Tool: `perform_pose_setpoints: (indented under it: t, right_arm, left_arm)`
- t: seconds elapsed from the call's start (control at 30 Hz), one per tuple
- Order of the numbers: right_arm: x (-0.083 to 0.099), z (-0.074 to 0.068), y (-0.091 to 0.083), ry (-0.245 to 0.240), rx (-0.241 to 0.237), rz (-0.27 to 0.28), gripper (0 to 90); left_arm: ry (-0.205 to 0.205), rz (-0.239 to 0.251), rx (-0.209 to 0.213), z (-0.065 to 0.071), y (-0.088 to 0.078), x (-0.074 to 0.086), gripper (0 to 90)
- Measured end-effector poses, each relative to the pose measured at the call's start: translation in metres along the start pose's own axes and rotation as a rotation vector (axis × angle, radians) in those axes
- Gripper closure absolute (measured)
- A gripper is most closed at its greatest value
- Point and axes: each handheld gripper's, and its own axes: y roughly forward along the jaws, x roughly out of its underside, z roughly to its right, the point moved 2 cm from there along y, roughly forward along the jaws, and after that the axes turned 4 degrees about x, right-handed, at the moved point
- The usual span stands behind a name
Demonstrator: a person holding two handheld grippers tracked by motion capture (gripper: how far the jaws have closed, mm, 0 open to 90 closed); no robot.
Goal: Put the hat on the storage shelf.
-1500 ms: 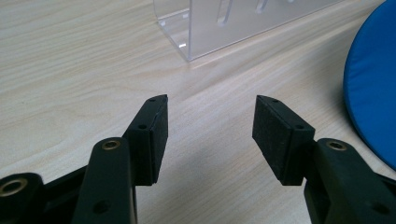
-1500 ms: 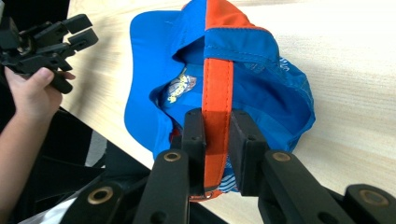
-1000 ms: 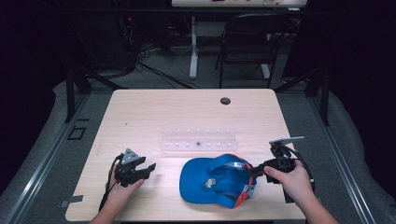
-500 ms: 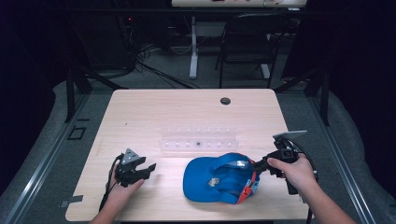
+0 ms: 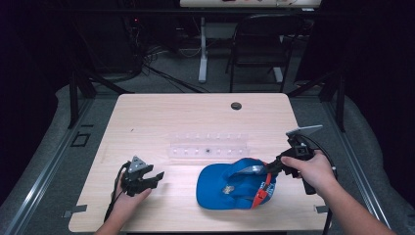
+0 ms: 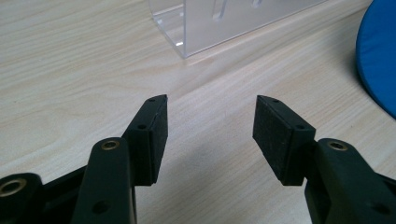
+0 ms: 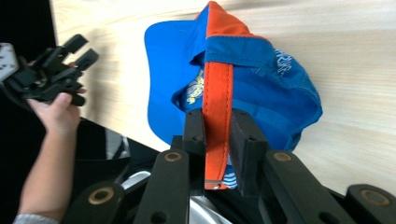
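A blue cap with an orange strap lies on the wooden table near its front right. My right gripper is shut on the orange strap at the cap's back edge and holds that edge lifted; in the right gripper view the strap runs up between the two jaws of the right gripper. My left gripper rests low over the table at the front left, open, with bare wood between the jaws of the left gripper. The cap's blue brim shows at the right edge of the left gripper view.
A clear plastic rack stands at the table's middle, just behind the cap, its corner ahead of the left gripper. A round black grommet sits near the far edge. A chair and cables lie beyond the table.
My right gripper has risen and moved right, pulling the cap's back edge up by the strap and dragging the cap slightly right. The left gripper has stayed put.
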Motion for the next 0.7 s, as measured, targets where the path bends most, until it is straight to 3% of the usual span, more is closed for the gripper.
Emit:
perform_pose_setpoints:
  t: [0.4,0.7]
  right_arm:
    - [-0.008,-0.026,-0.032,-0.037,0.026,0.004,77.5]
    - [-0.017,-0.037,-0.045,-0.04,0.045,0.01,77.5]
  left_arm:
    - [0.009,-0.002,-0.001,-0.001,0.001,0.0,45.5]
    - [0.005,-0.006,0.003,-0.001,0.0,0.0,45.5]
